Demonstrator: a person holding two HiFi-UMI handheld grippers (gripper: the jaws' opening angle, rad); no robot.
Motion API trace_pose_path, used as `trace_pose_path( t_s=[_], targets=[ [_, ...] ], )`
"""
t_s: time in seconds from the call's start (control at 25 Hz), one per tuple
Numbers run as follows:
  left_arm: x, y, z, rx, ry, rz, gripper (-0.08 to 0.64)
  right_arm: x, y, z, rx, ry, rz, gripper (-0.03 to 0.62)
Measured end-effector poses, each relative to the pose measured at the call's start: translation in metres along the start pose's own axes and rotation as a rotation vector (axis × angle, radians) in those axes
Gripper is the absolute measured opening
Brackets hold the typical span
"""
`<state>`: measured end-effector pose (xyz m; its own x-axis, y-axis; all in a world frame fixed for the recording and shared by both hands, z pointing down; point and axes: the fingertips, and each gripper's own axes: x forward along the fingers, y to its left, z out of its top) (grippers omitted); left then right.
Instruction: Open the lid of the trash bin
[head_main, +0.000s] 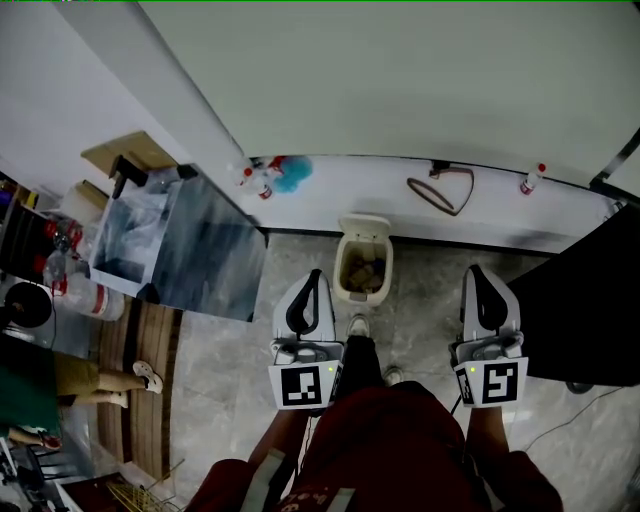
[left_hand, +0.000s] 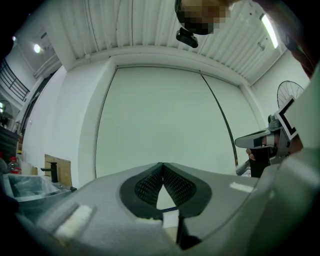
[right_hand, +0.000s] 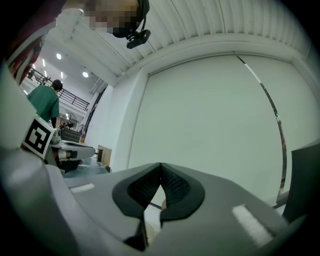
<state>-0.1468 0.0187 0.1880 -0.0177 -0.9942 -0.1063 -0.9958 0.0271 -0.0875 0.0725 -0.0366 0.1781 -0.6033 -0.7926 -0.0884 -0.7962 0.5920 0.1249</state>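
Note:
A small cream trash bin (head_main: 363, 262) stands on the floor against the white ledge. Its lid (head_main: 365, 226) is tipped back and brownish rubbish shows inside. The person's shoe (head_main: 357, 326) rests just in front of the bin's base. My left gripper (head_main: 309, 287) hovers to the bin's near left and is shut on nothing. My right gripper (head_main: 482, 285) is held to the bin's right, also shut and empty. In the left gripper view the left gripper (left_hand: 162, 165) faces a blank white wall with its jaws meeting; the right gripper (right_hand: 160, 165) in its own view shows the same.
A grey cart (head_main: 205, 252) with clutter stands at the left. The white ledge (head_main: 380, 205) carries spray bottles (head_main: 256, 181), a looped strap (head_main: 443, 190) and a small bottle (head_main: 531, 180). A black panel (head_main: 590, 300) lies at the right. Another person's leg (head_main: 105, 380) is at far left.

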Motion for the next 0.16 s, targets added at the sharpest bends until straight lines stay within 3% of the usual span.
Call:
trace_pose_path(
  t_s=[0.16],
  targets=[
    [0.0022,-0.0016,0.0017,-0.005,0.0,0.003,0.005,0.0005,-0.0036,-0.0005,0.005,-0.003,-0.005,0.0]
  ],
)
